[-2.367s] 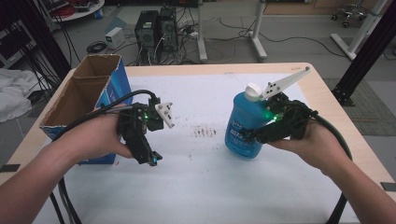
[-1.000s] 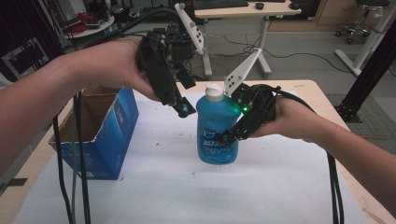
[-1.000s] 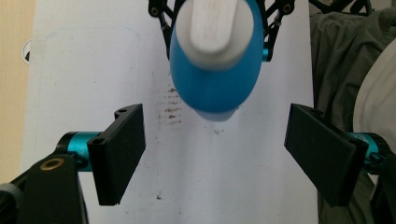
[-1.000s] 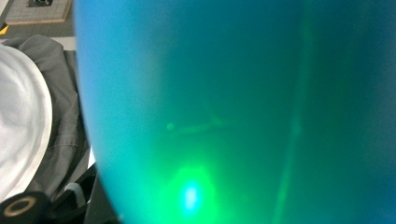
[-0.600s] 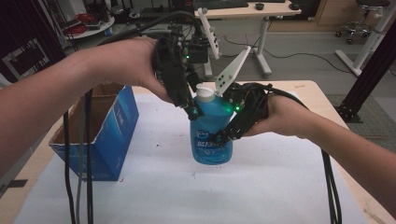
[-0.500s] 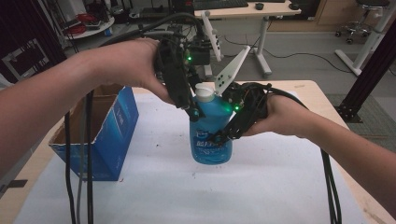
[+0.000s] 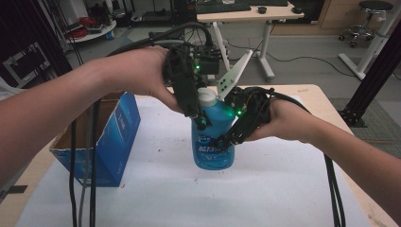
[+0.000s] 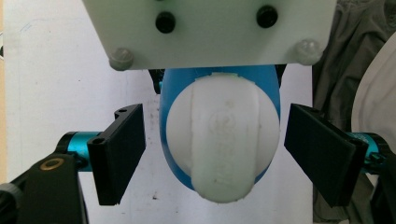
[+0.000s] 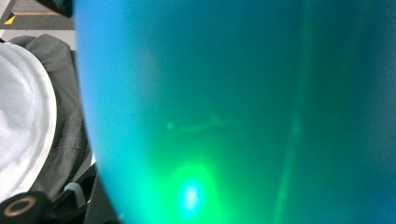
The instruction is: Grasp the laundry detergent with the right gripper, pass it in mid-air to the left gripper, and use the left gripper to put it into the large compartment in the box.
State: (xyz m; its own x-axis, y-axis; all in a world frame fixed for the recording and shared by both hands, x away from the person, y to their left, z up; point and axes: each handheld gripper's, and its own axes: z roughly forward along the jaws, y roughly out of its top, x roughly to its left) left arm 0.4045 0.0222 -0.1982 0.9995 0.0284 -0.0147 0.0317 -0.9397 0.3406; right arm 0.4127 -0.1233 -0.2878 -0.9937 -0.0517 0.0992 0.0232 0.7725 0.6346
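Note:
A blue bottle with a white cap stands upright on the white sheet at mid-table. My right gripper is shut on the bottle's body from the right; in the right gripper view the blue bottle sits right against the camera. My left gripper comes down from above over the neck. In the left gripper view the left gripper stands open, and its black pads flank the cap with a gap on each side, touching nothing.
An open blue cardboard box stands at the table's left edge. Cables hang from the left hand across the front left. The right gripper's white plate sticks up behind the cap. A desk and chair stand beyond the table.
The left gripper rose from beside the box, swung right and came down over the cap. The right gripper carried the bottle leftward to mid-table.

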